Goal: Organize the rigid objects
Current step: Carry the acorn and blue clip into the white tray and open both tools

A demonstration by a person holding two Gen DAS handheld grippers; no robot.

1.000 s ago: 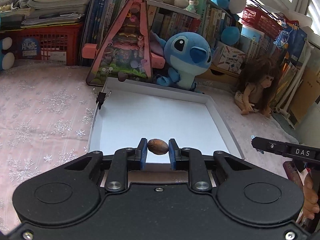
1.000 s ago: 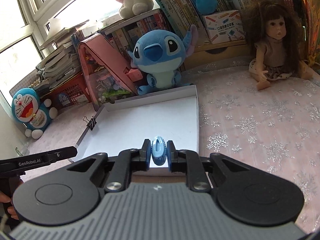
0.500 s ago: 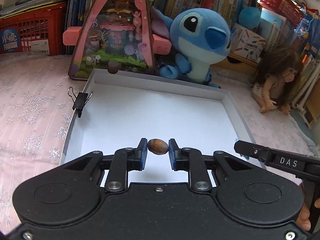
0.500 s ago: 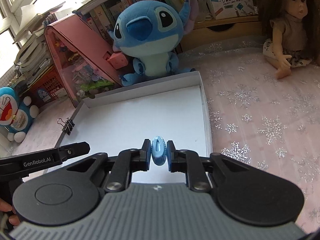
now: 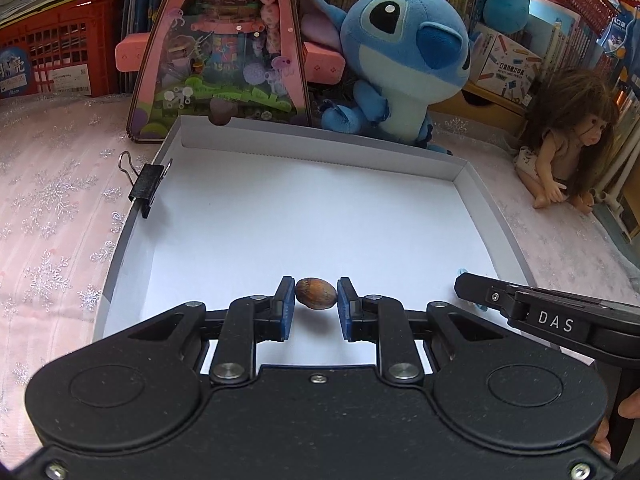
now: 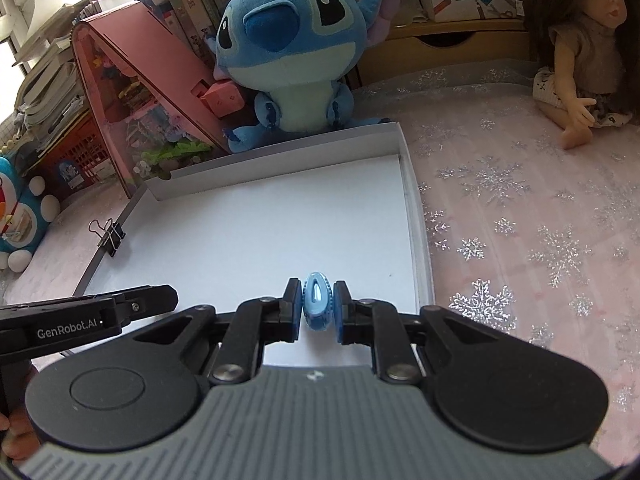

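- Your left gripper [image 5: 316,304] pinches a brown nut [image 5: 316,299] (possibly a pecan) over the near part of the white tray [image 5: 320,168].
- Your right gripper [image 6: 317,309] is clenched on a small blue ridged piece [image 6: 317,306], above the tray's near right.
- Nothing lies in the tray yet; both pieces remain to be set down.
- A binder clip [image 5: 146,186] grips the tray's left rim.
- The pink snowflake cloth [image 6: 520,240] covers the surface; a Stitch plush [image 5: 400,64] and bookshelves stand beyond.

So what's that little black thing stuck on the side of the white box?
Find the big white tray in front of the blue plush toy. Follow its left wall to the black binder clip pinched onto the rim. It is the only black thing with silver wire loops, and the only thing fixed to the tray.
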